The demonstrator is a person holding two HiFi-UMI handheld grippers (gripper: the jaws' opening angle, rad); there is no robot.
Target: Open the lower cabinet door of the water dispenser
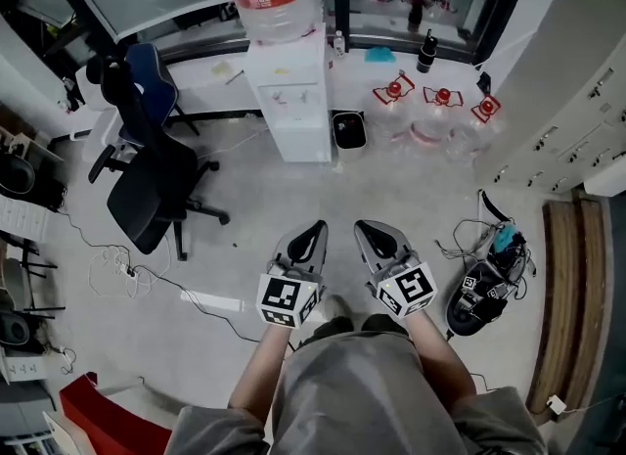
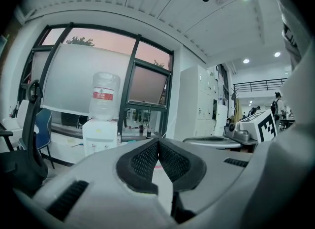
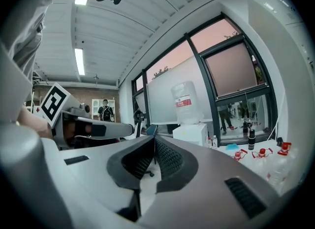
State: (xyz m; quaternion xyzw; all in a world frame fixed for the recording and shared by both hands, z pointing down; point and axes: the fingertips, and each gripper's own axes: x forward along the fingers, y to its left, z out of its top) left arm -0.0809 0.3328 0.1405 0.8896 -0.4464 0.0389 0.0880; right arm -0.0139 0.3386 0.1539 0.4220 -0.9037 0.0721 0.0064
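Head view: the water dispenser (image 1: 289,91) stands far across the floor, its lower cabinet door (image 1: 301,135) apparently closed. Near the person, the left gripper (image 1: 315,230) and right gripper (image 1: 366,230) have fingers pressed together, empty; the whole task is left.

Bright and even in the head view, with only soft, short shadows on the pale floor (image 1: 411,189) under the office chair (image 1: 147,204). Strongly bent toward the edges in all three views, with black corners in both gripper views. Lit from above by ceiling light strips (image 3: 78,60) and small ceiling lamps (image 2: 277,54), with some glare around them. Pink sky behind the windows (image 2: 150,55), weaker than the indoor light. Blurred close to the lens, on the left gripper (image 2: 158,141) and right gripper (image 3: 154,139); sharper farther away.
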